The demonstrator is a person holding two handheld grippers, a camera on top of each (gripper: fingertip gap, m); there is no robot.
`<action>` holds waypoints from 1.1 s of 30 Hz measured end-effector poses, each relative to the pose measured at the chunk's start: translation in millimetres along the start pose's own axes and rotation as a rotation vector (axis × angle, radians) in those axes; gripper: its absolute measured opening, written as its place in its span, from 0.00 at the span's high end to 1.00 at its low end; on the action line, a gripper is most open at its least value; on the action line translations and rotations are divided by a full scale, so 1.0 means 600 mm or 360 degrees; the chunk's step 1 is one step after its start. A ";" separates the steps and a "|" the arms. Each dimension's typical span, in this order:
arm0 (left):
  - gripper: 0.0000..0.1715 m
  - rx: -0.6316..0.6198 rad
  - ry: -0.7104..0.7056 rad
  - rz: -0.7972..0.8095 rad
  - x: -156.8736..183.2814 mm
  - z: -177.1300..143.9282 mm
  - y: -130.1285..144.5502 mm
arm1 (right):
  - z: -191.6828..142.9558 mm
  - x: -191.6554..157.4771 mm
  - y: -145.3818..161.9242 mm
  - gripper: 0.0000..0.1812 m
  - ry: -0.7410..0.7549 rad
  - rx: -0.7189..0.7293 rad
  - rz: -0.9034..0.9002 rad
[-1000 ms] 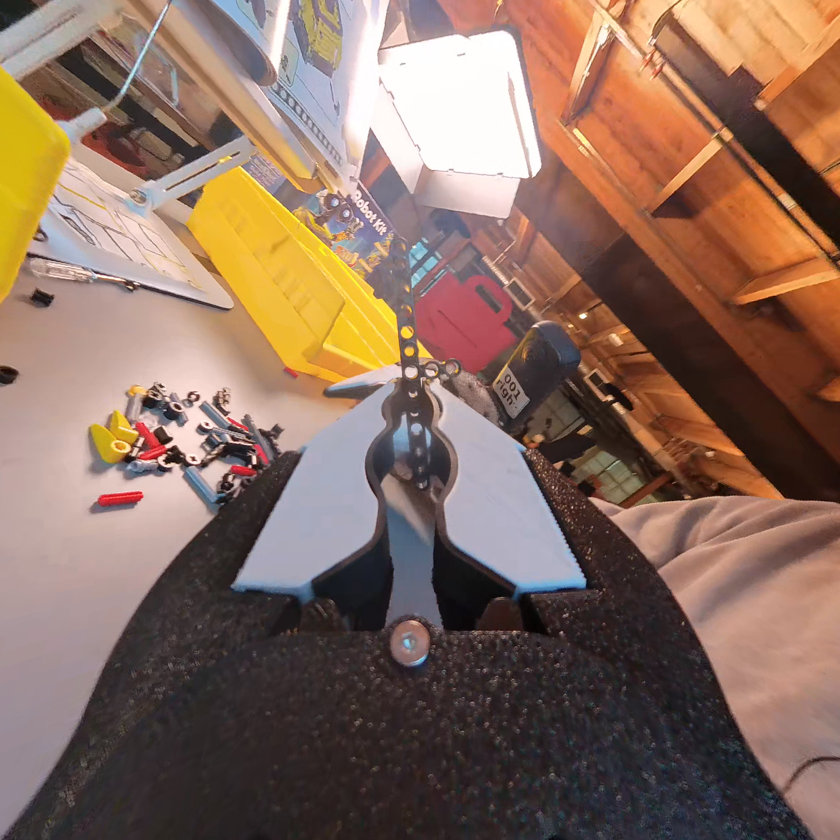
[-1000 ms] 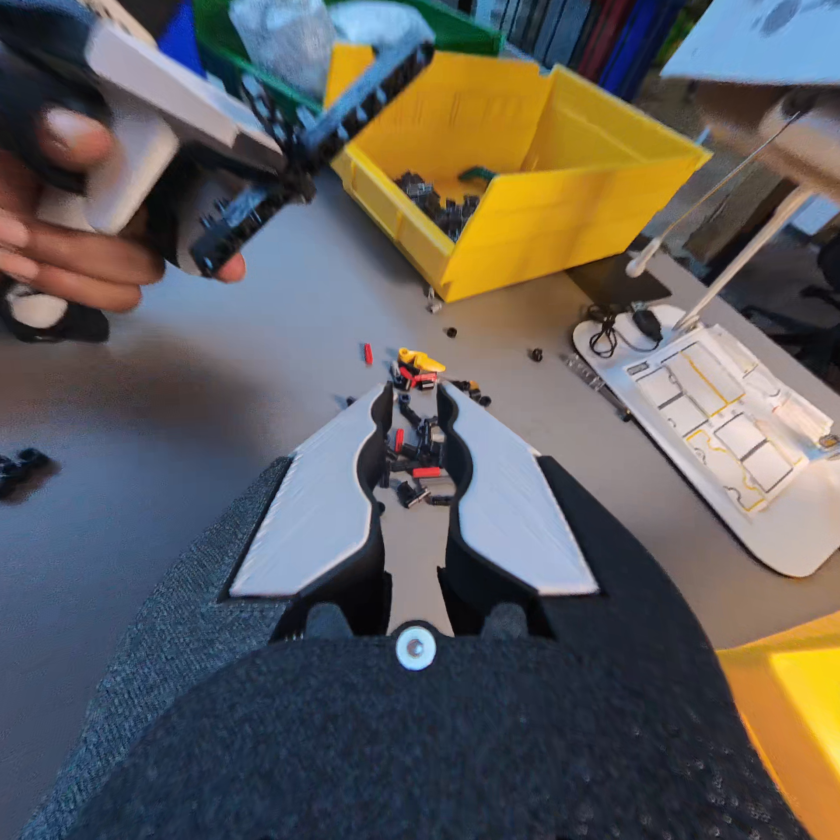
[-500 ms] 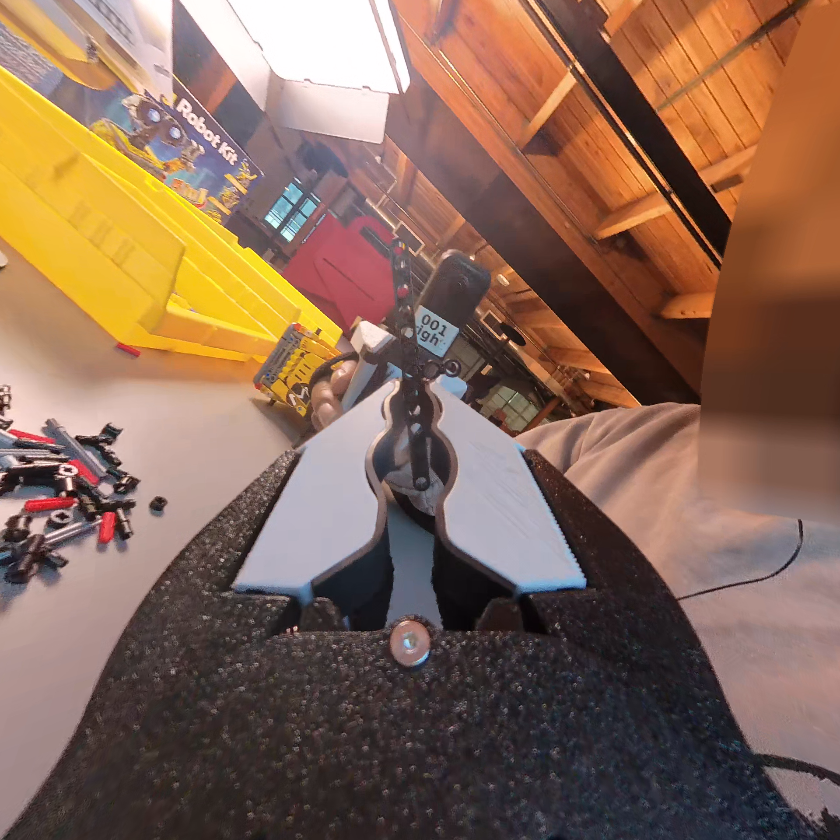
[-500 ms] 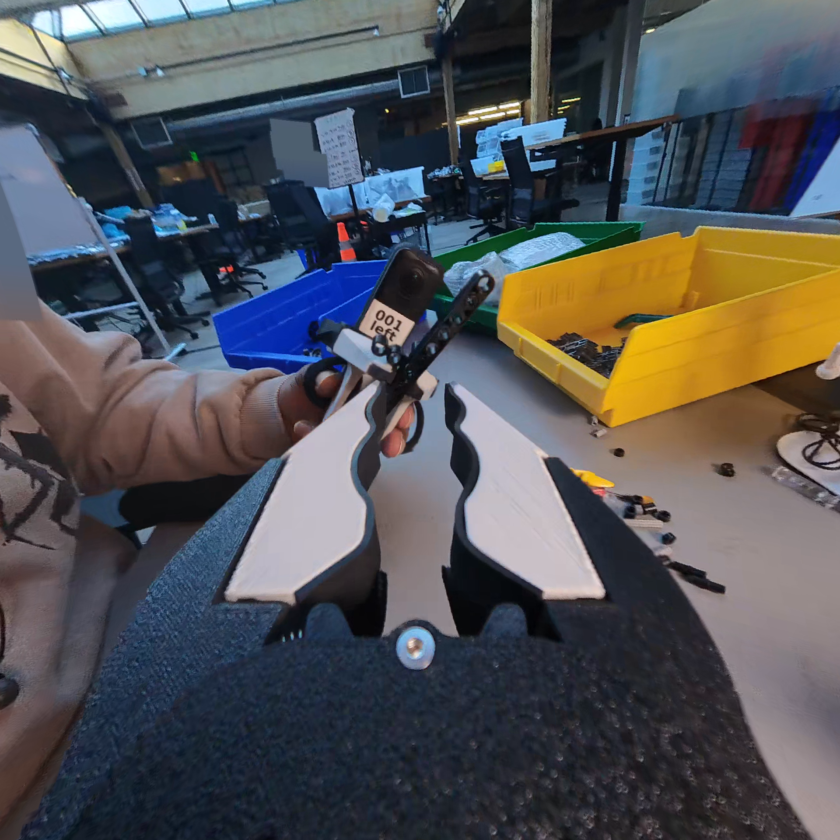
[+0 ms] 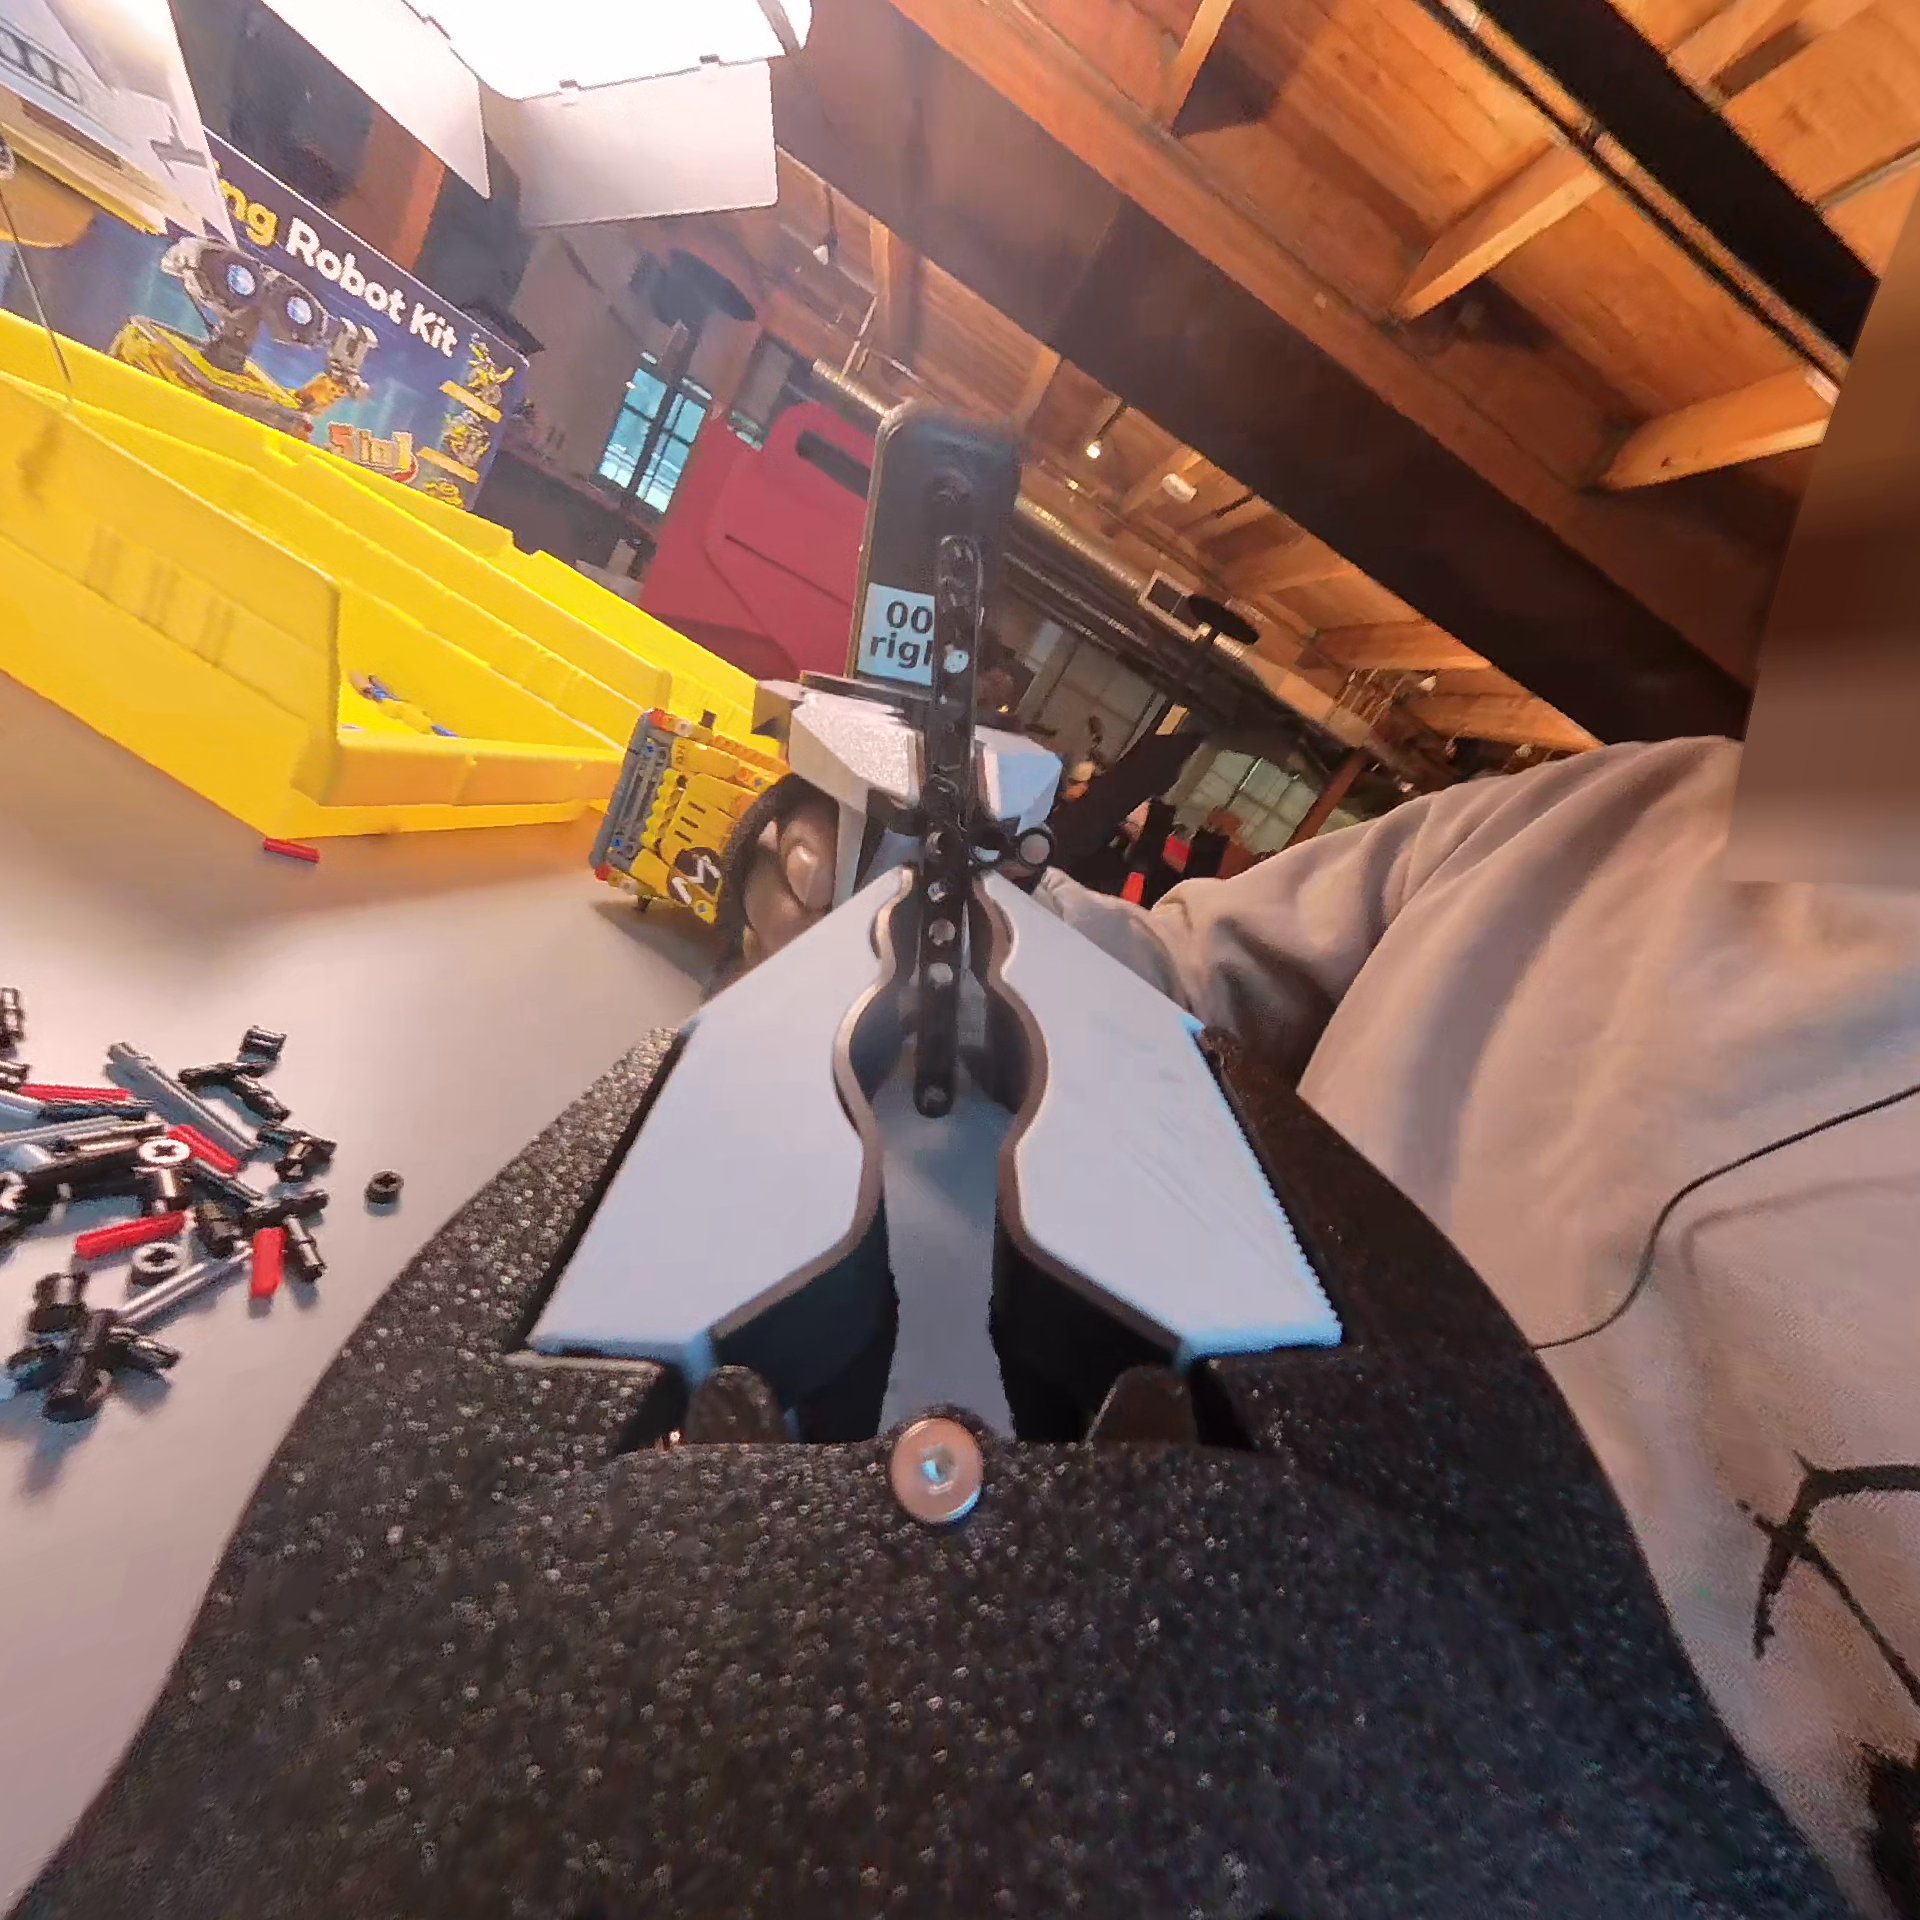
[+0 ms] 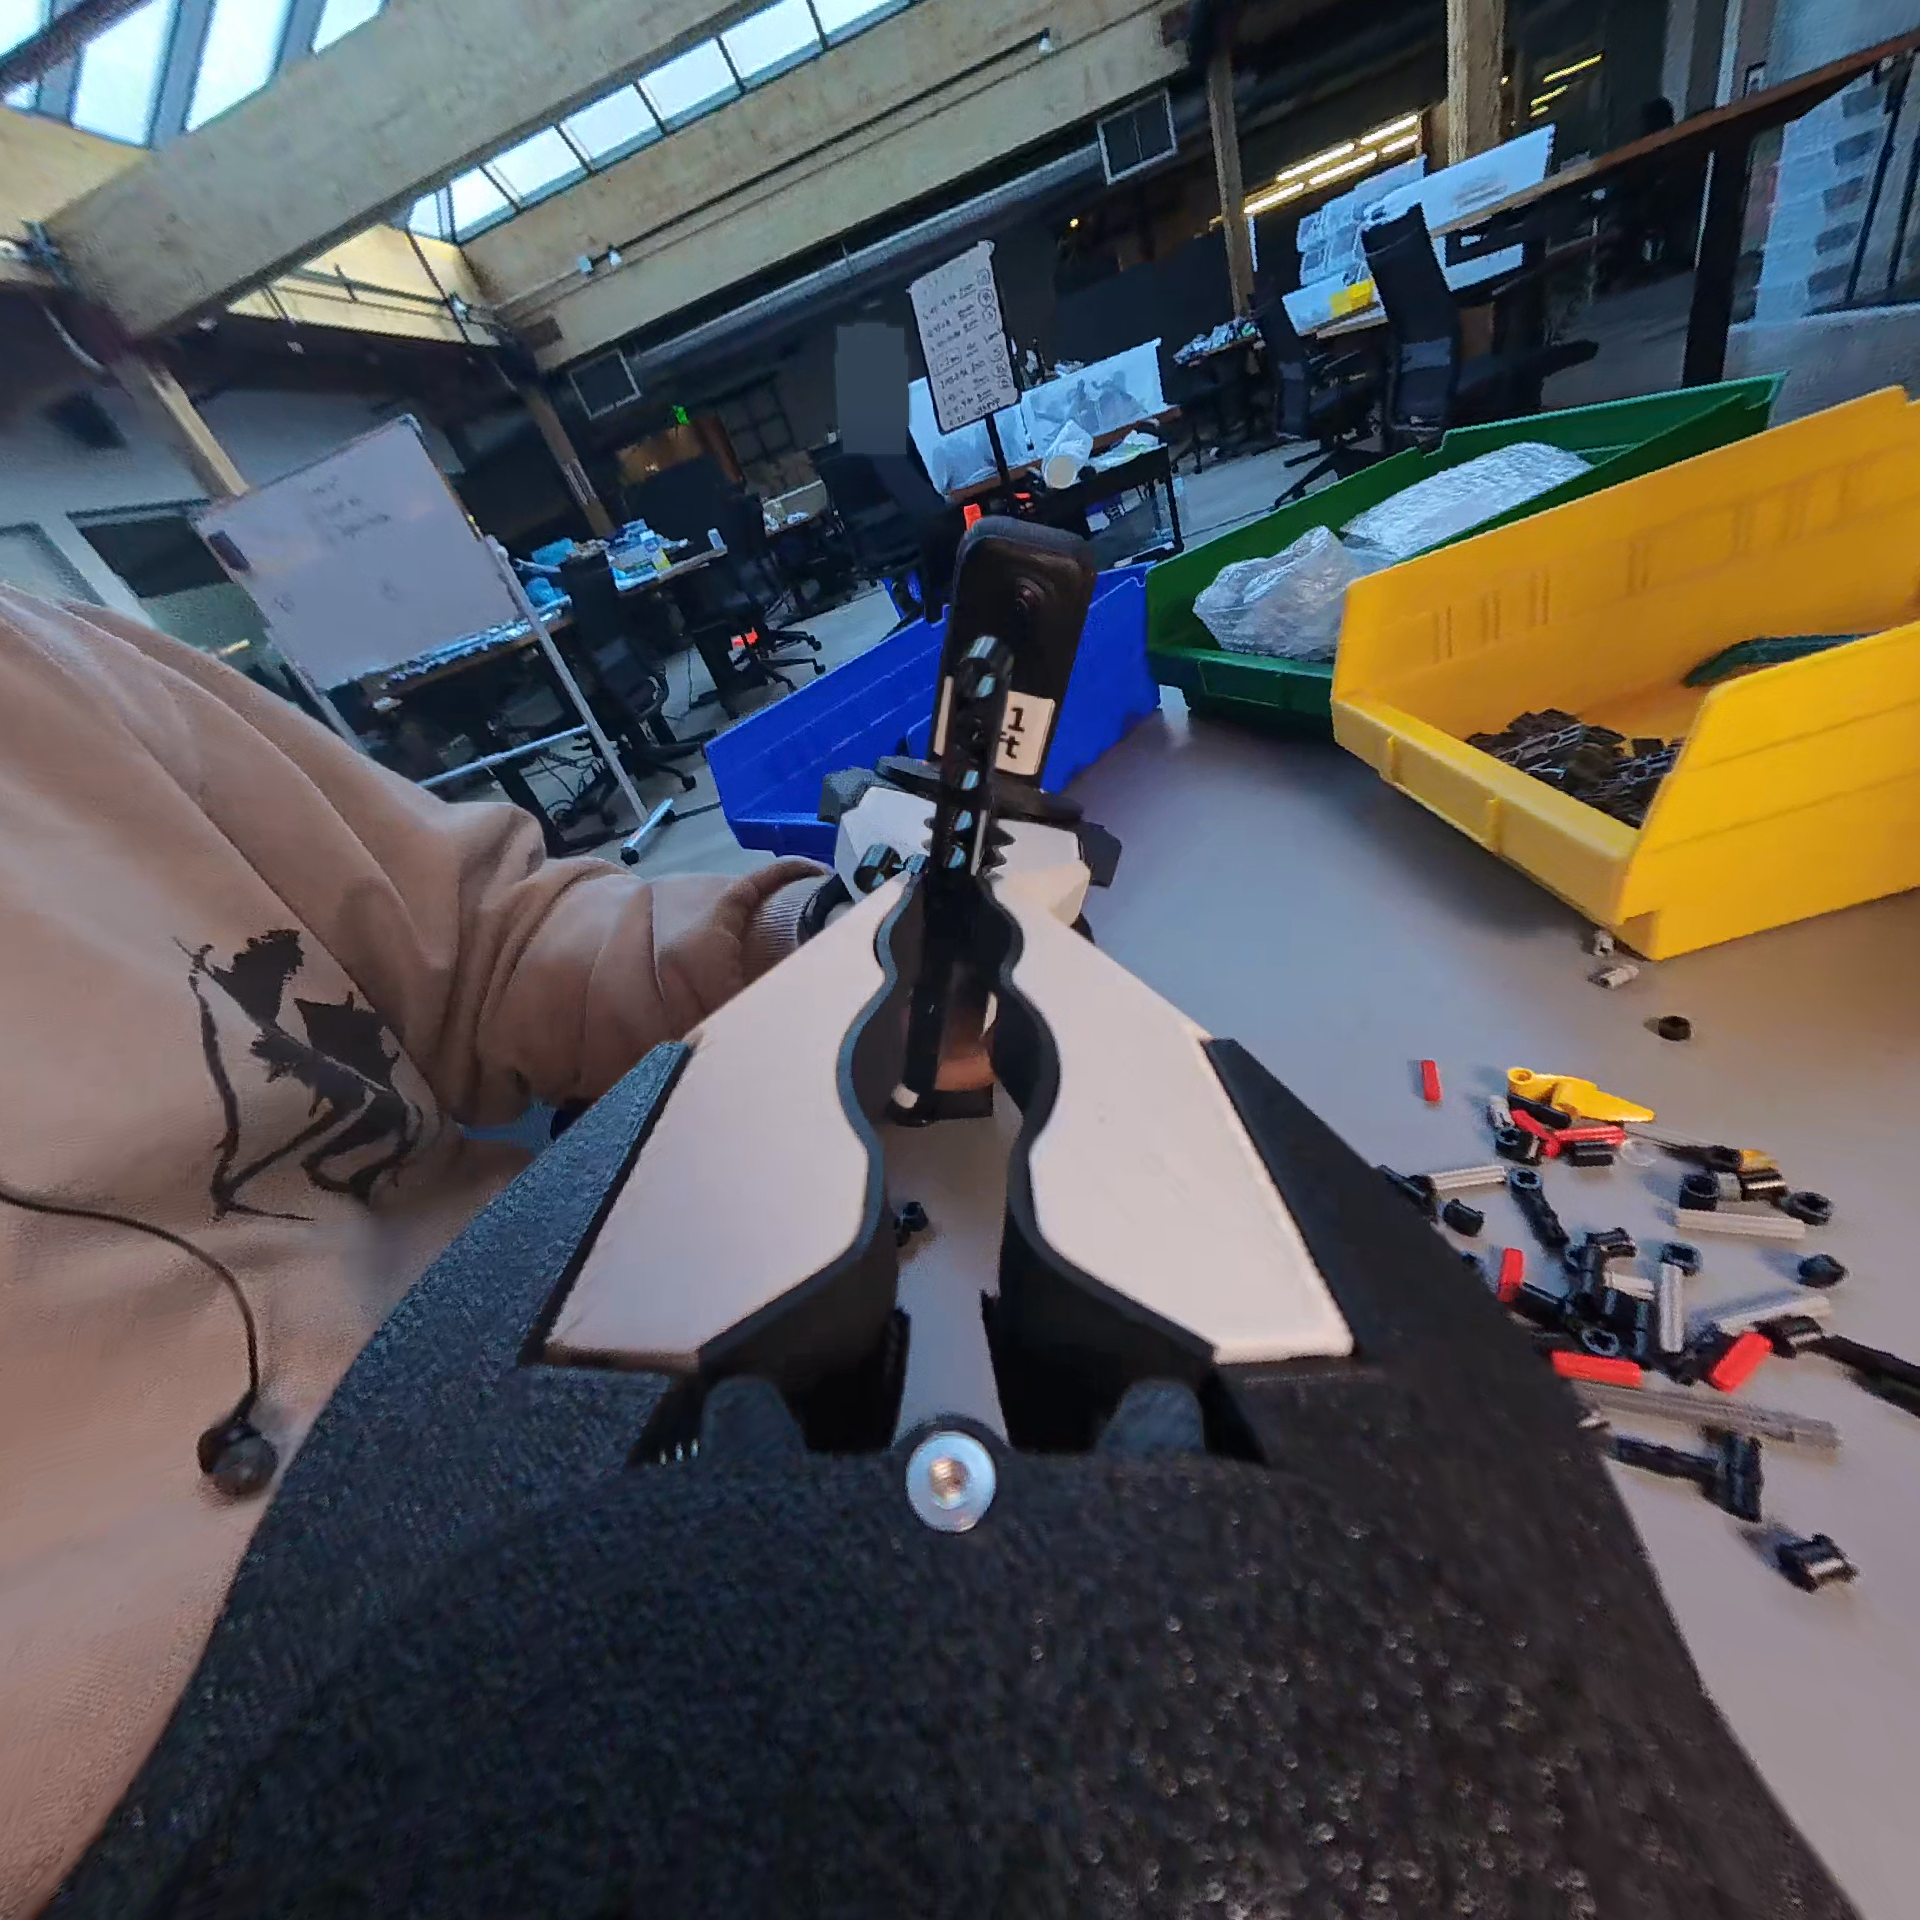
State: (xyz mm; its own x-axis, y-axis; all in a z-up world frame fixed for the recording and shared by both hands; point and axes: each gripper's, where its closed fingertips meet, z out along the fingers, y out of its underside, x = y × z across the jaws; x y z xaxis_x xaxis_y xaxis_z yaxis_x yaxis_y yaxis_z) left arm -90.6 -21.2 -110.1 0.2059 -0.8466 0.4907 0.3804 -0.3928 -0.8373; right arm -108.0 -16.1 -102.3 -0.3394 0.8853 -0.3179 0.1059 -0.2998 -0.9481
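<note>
Left gripper (image 5: 940, 904) clamped on black perforated beam (image 5: 951, 665). Right gripper (image 6: 948, 904) closed around same beam, apparently. Yellow bin (image 6: 1662, 665) at 2 o'clock holding black parts (image 6: 1569, 753); green bin (image 6: 1455, 488) holding plastic bags (image 6: 1278, 608).

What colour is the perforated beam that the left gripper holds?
Black; the perforated beam shows best in the left wrist view.

loose black, red and grey pieces (image 6: 1621, 1268) lie scattered on the grey table (image 6: 1299, 935) (near right); a yellow bin (image 6: 1662, 686) of black parts stands far right; green bin (image 6: 1455, 509) and blue bin (image 6: 831, 727) behind.
</note>
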 end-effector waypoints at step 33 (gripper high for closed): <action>0.97 -0.0224 0.0042 0.0468 0.019 0.012 -0.062 | -0.006 -0.012 0.013 0.96 -0.0107 -0.0084 -0.0115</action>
State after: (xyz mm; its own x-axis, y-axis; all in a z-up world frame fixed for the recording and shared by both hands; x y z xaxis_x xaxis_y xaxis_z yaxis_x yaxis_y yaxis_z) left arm -96.0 -13.8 -71.4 0.2645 -0.9395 0.2178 0.1795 -0.1740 -0.9683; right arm -101.1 -23.5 -107.4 -0.4099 0.8774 -0.2493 0.1273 -0.2156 -0.9681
